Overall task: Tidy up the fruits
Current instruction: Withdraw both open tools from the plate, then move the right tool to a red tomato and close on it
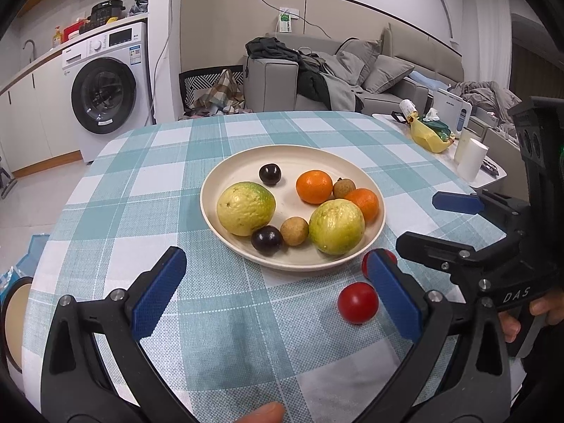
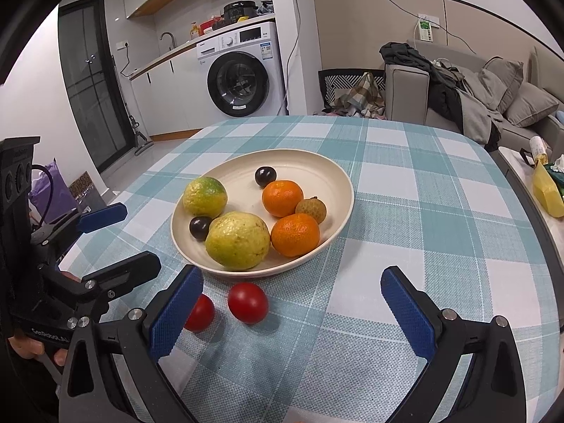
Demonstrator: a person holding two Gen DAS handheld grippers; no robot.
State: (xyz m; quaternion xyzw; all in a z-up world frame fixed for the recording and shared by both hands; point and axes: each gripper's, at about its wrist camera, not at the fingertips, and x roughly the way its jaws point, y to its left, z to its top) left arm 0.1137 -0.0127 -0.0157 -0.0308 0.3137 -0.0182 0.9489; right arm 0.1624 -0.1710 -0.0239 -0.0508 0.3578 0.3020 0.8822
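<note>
A cream plate (image 1: 243, 162) (image 2: 317, 162) on the checked tablecloth holds two yellow-green guavas (image 1: 245, 208) (image 2: 238, 240), two oranges (image 1: 314, 186) (image 2: 295, 234), two dark plums (image 1: 270, 174) (image 2: 265, 176) and two brown longans (image 1: 294, 231) (image 2: 311, 209). Two red tomatoes (image 1: 357, 302) (image 2: 247, 302) lie on the cloth in front of the plate; the second (image 1: 387, 255) (image 2: 201, 313) is partly hidden behind a finger. My left gripper (image 1: 278, 292) is open and empty just before the plate. My right gripper (image 2: 292, 303) is open and empty around the tomatoes.
The right gripper shows at the right in the left wrist view (image 1: 458, 222); the left gripper shows at the left in the right wrist view (image 2: 102, 239). A side table (image 1: 440, 155) with a yellow bag and paper roll stands right. A washing machine (image 1: 105, 88) and sofa (image 1: 352, 77) lie beyond.
</note>
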